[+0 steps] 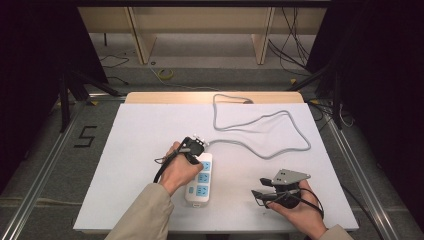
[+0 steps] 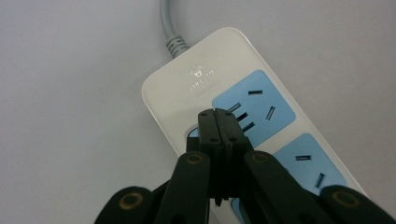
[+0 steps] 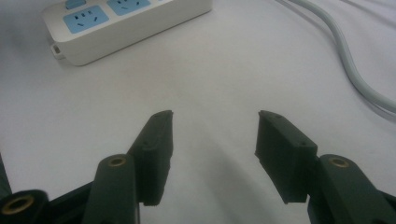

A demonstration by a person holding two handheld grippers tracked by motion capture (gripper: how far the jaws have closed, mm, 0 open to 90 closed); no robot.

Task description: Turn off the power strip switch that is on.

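I'm holding my left gripper (image 2: 218, 114) w/ jaws pressed flat together, nothing between them, tips sitting over the power strip (image 1: 199, 181) right at the cable end, by the top blue socket; can't tell if the tips are actually touching the plastic. The strip is lying flat on the white table (image 1: 140, 150), near the front-centre, long axis running away from me, just beside my left hand (image 1: 176, 172). Counting sockets: 3 blue panels in the high view, stacked in a row along the strip. One grey cable (image 1: 280, 145) is coming off the far end, looping across the table to the right and back toward the far edge. I'm keeping my right gripper (image 3: 214, 140) spread wide, empty, resting low over bare table well apart from the strip, pointing at its near end; a grey plate is riding on top of it. My right hand (image 1: 295, 207) is sitting at the front right. No boxes, trays or bins on the table. Tally: 1 strip, 1 cable, 3 sockets, 2 grippers.
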